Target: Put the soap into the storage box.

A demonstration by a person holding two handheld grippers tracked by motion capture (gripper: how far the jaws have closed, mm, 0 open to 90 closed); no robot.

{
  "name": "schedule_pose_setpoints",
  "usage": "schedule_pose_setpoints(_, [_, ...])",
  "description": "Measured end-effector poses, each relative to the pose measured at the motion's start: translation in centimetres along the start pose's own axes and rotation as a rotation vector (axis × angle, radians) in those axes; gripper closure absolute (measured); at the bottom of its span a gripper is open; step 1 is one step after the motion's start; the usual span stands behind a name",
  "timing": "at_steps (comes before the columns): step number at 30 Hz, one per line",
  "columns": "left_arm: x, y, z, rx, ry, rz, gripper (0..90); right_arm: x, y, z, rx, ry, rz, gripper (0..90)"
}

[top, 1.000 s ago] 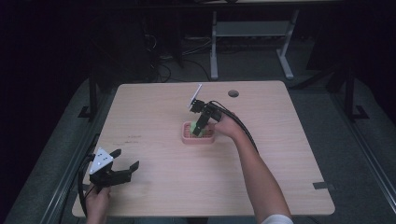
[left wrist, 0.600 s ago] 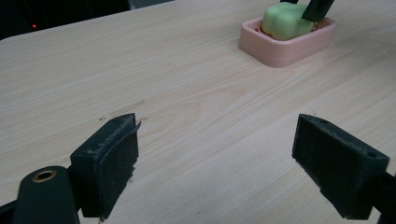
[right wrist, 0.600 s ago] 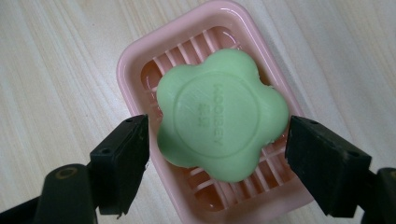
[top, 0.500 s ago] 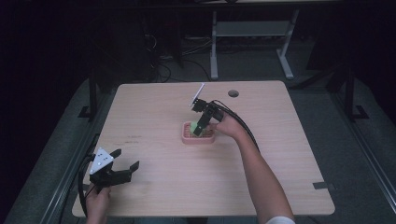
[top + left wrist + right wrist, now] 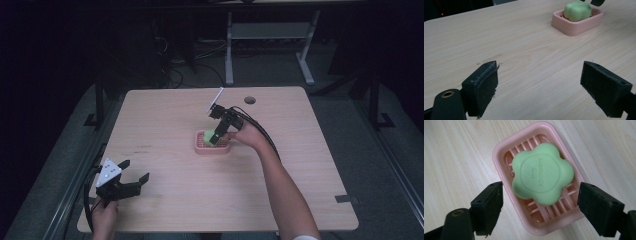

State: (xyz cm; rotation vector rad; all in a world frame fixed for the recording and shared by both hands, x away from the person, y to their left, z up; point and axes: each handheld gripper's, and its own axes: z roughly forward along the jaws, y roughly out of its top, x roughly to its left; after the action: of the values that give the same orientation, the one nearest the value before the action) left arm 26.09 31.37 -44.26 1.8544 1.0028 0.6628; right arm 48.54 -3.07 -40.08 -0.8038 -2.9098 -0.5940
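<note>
Little is changing since the earlier high views: both grippers are keeping their places, the right one still poised over the dish, the left one still idling near the table's front-left corner.

Right gripper [image 5: 540, 203]: jaws standing wide apart, gripping nothing, straddling the pink soap dish [image 5: 506, 150] from above; one jaw is hanging over bare table beside the dish's long wall, the other over the dish's opposite edge. In the high view the right gripper [image 5: 216, 139] is pointing down at the dish, and whether its jaw tips are touching the rim is hard to judge from there.

Green soap [image 5: 542, 173]: flower-shaped bar with a round embossed centre, lying flat on the slatted floor of the dish, between the two jaws and apparently clear of both.

Pink soap dish [image 5: 202, 148]: sitting near the middle of the table [image 5: 310, 165], slightly towards the far side.

Left gripper [image 5: 539, 86]: jaws spread wide, empty, hovering low over bare wood well apart from the dish, which is showing far off with the soap [image 5: 577, 11] in it.

Left hand [image 5: 104, 220]: holding the left gripper [image 5: 135, 172] at the front-left edge.
</note>
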Motion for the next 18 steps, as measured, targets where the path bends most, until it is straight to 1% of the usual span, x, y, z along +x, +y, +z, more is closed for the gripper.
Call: schedule_pose_setpoints(18, [-0.04, -0.01, 0.02, -0.001, 0.0, 0.0, 14.2, -0.11, -1.0, -0.64, -0.011, 0.003, 0.007, 20.1])
